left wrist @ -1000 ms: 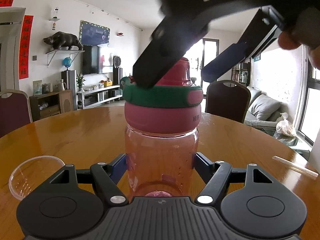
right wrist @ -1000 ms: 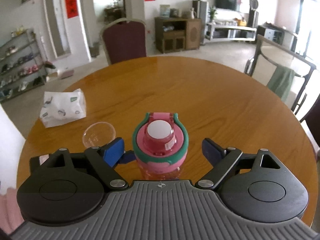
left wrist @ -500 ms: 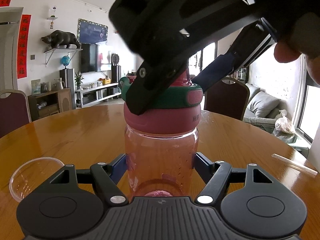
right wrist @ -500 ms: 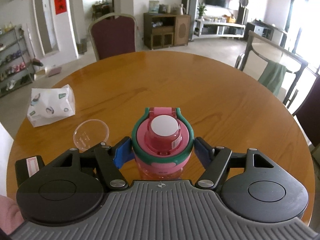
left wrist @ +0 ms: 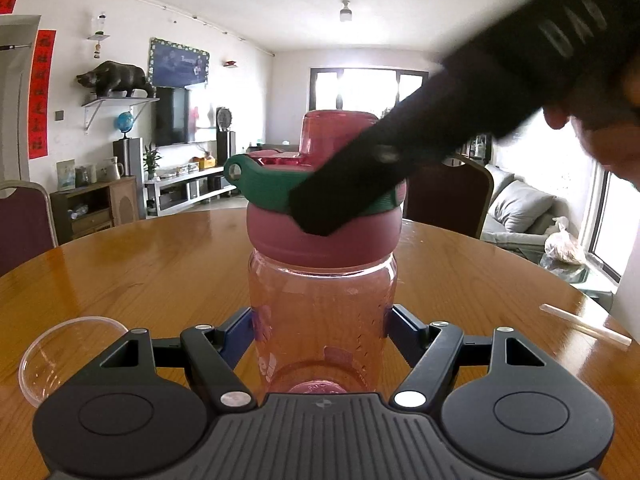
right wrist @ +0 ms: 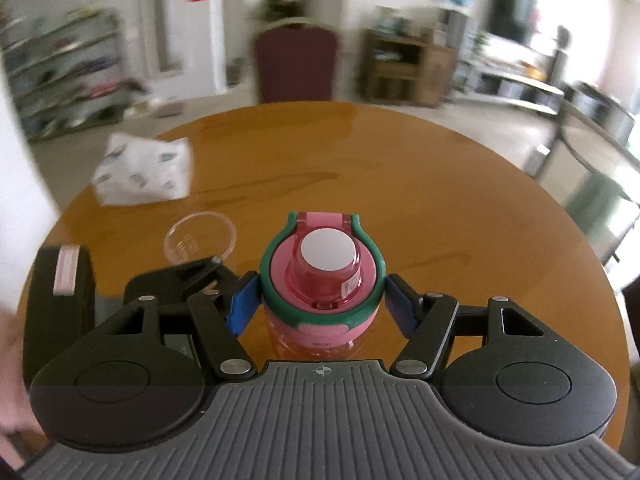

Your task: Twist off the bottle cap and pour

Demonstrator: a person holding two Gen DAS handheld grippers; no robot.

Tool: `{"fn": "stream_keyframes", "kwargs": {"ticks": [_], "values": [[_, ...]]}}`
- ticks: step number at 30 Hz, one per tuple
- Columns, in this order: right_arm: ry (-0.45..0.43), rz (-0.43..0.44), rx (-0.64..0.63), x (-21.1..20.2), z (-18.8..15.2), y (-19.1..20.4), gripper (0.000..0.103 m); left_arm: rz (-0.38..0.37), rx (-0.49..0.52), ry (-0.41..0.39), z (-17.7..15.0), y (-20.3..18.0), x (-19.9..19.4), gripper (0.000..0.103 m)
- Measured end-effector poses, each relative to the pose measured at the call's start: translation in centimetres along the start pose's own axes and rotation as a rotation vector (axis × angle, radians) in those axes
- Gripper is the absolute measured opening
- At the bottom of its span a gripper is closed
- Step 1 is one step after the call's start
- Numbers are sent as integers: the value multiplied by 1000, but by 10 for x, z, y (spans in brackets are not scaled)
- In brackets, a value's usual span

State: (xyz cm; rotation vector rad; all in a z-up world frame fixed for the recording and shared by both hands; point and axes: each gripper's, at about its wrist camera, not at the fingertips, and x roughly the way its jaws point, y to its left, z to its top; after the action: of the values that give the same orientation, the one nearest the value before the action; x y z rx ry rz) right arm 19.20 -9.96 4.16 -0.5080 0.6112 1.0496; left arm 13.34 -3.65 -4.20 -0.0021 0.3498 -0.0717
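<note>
A clear pink bottle stands upright on the round wooden table. It has a pink cap with a green ring. My left gripper is shut on the bottle's body near its base. My right gripper reaches over from above, and its blue pads are shut on the cap on both sides. In the left wrist view one right finger crosses the cap's front. A clear plastic cup stands on the table to the left; it also shows in the right wrist view.
A white printed tissue pack lies at the table's far left. A white straw-like stick lies at the right edge. Dark red chairs stand around the table.
My right gripper came down over the cap and closed its pads onto it, then turned; the right wrist view has swung and is blurred. The left gripper kept its hold.
</note>
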Motion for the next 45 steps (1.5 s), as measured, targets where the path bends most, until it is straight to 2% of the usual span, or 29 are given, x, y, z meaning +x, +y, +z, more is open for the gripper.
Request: {"fn": "stream_keyframes", "kwargs": {"ticks": [3, 8, 11, 16, 21, 24, 28, 45], "values": [[2, 69, -28, 0, 0, -14, 69, 0, 3, 3, 1, 0, 1, 71], [13, 104, -14, 0, 2, -22, 70, 0, -5, 5, 0, 2, -1, 71], [7, 33, 60, -1, 5, -9, 71, 4, -3, 8, 0, 2, -1, 71], [-1, -86, 184, -2, 8, 12, 82, 11, -5, 10, -1, 1, -1, 71], [-9, -203, 300, -2, 12, 34, 79, 13, -4, 11, -1, 0, -2, 71], [21, -256, 291, 4, 13, 39, 73, 15, -4, 11, -1, 1, -2, 71], [55, -269, 273, 9, 12, 40, 70, 14, -2, 11, -1, 1, -2, 71], [45, -258, 241, 6, 12, 40, 69, -25, 15, 24, 3, 9, -2, 71]]}}
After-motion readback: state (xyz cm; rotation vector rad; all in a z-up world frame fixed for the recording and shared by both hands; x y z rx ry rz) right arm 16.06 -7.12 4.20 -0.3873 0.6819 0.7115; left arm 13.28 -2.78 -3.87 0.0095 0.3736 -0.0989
